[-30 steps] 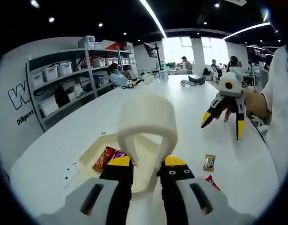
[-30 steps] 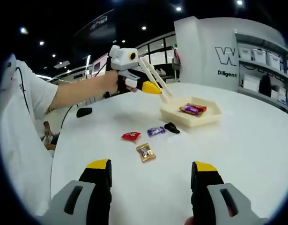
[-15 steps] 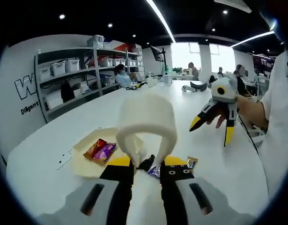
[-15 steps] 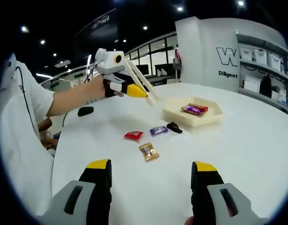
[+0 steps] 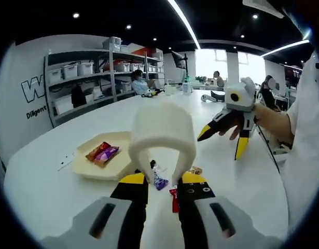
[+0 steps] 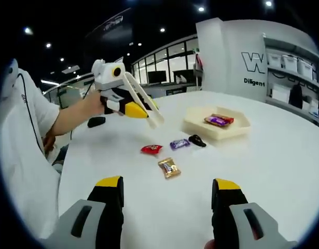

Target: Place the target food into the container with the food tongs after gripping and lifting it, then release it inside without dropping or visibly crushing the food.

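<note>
The left claw (image 6: 141,111), clamped on the cream food tongs (image 5: 162,140), is drawing back from the container (image 6: 217,128) at right of centre, toward the 4 loose candies (image 6: 169,167) mid-frame. 2 wrapped pieces are already lying in the container, so another pickup is likely beginning. The right claw (image 6: 168,199) is hanging wide, holding nothing. The surface (image 6: 283,171) is white; shelves with bins (image 5: 84,78) are lining the upper left.

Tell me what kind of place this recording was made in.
Probably an open-plan office or lab workspace. Metal shelving holds storage bins, seated people work at the far end of the big white table, and strip ceiling lights run overhead.
</note>
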`<control>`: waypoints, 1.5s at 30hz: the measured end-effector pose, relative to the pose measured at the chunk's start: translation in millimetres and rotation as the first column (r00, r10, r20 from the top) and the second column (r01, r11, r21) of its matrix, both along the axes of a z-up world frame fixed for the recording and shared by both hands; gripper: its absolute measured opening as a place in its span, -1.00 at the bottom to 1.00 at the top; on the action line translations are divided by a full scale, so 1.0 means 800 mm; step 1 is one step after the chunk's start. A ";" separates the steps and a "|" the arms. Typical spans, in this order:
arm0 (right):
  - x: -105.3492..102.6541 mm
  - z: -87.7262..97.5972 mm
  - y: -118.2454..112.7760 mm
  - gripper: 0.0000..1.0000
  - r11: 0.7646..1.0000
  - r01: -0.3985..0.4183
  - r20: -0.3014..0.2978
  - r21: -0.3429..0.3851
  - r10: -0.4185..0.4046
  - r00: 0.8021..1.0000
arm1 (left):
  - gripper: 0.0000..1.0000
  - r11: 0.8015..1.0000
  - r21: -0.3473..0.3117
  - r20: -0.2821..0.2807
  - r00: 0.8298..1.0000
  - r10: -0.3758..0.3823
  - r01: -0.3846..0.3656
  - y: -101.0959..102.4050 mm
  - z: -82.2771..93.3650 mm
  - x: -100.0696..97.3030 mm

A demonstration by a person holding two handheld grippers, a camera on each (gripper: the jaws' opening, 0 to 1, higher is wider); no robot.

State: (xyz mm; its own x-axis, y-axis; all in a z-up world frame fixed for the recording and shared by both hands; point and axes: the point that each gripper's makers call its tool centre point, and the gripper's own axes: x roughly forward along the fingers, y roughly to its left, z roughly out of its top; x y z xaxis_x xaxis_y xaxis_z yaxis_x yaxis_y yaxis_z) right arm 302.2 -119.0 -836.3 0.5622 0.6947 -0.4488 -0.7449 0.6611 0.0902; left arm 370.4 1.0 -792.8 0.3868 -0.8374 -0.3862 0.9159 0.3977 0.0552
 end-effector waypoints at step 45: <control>0.005 -0.015 0.013 0.33 1.000 -0.016 -0.030 -0.007 0.016 0.999 | -0.59 0.999 0.017 -0.073 0.996 0.042 -0.041 -0.003 -0.048 -0.029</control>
State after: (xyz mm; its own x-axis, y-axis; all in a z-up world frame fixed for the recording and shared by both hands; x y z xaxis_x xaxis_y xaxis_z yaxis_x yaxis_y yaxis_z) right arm 306.5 -109.0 -848.2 0.5370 0.7002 -0.4705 -0.7525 0.6497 0.1078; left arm 347.0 -1.6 -830.9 0.3917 -0.8145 -0.4279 0.9002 0.4354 -0.0048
